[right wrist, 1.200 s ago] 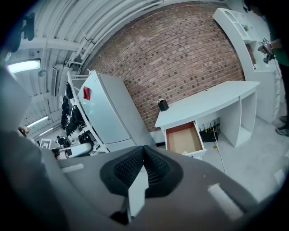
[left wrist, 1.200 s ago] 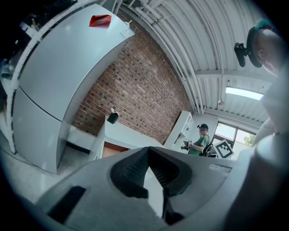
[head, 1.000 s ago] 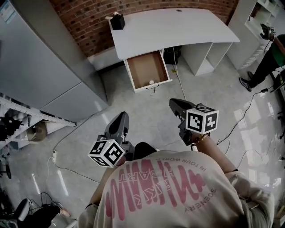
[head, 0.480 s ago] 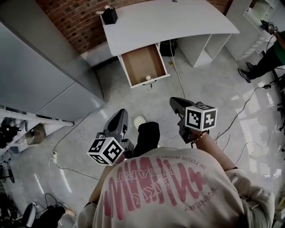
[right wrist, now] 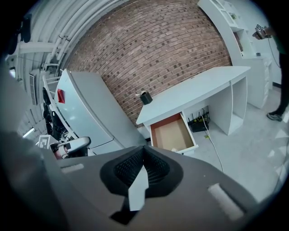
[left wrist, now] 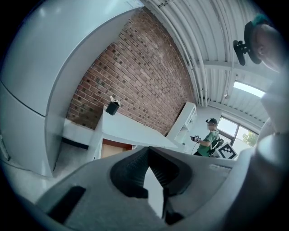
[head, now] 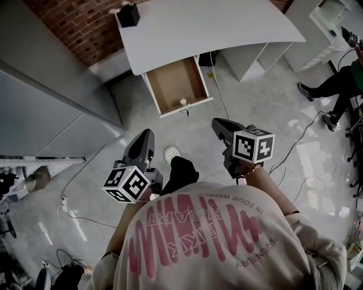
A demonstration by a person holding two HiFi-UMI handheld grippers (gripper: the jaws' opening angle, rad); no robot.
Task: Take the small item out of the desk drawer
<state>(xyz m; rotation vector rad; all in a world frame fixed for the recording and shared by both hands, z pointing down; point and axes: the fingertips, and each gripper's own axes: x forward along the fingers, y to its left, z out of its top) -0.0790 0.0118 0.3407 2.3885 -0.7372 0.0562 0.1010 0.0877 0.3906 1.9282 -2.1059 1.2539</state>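
Note:
A white desk (head: pixel 210 25) stands against the brick wall with its wooden drawer (head: pixel 174 82) pulled open. A small white item (head: pixel 182 102) lies inside near the drawer's front edge; it also shows in the right gripper view as the item (right wrist: pixel 174 149) in the drawer (right wrist: pixel 170 131). My left gripper (head: pixel 145 136) and right gripper (head: pixel 218 123) hang above the floor, well short of the drawer, both pointing toward it. Both are shut with nothing between the jaws, as the left gripper (left wrist: pixel 147 149) and right gripper (right wrist: pixel 143 149) show in their own views.
A black box (head: pixel 129 15) sits on the desk's left end. A grey cabinet (head: pixel 51 102) stands at the left. Cables (head: pixel 218 90) run across the floor right of the drawer. Another person (head: pixel 334 85) is at the far right. My shoe (head: pixel 171 153) is on the floor ahead.
The desk and drawer have drawn nearer and shifted left in the head view as I step forward. Both grippers stay shut and empty.

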